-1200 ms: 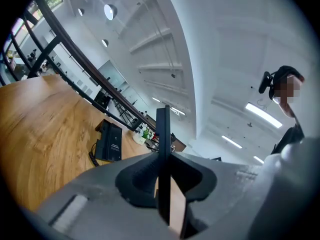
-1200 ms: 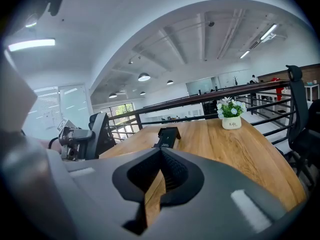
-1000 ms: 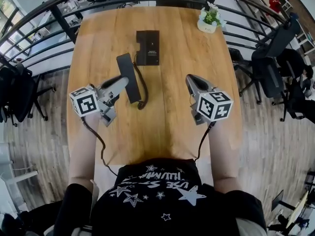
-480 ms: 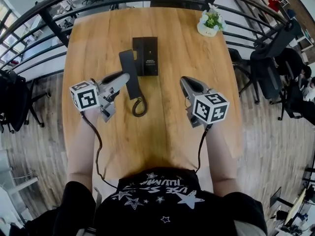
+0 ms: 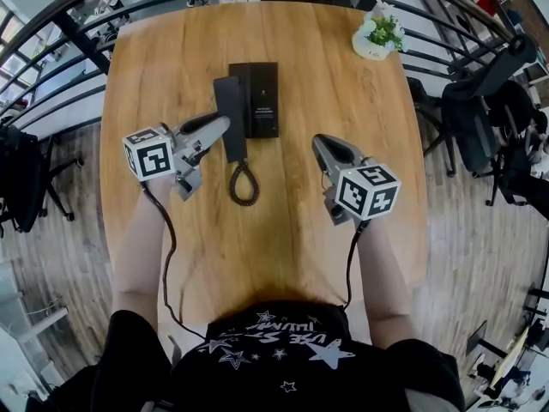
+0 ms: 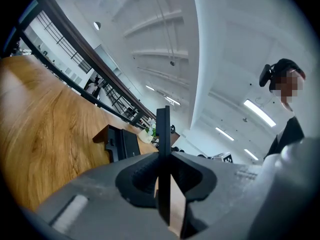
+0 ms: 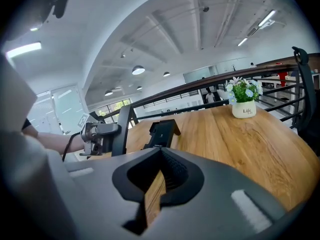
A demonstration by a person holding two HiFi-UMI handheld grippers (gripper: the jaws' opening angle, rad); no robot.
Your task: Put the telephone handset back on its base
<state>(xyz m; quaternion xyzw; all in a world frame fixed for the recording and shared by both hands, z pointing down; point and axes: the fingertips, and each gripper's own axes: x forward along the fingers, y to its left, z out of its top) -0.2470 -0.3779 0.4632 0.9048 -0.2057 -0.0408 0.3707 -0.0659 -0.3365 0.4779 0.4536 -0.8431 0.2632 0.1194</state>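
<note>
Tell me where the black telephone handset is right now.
In the head view the black telephone handset is left of centre over the wooden table, clamped in the left gripper, alongside the left edge of the black base.

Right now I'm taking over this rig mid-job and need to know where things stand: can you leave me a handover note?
Left tool: shut on the handset, gripping it edge-on.
Right tool: shut and empty, over the table to the right of the base.
The handset is at the base's left edge, not yet seated. Its cord lies coiled on the table, nearer the person.
Done: handset gripped and brought alongside the base.
Left: lower it into its cradle, open the left tool, pull clear.
</note>
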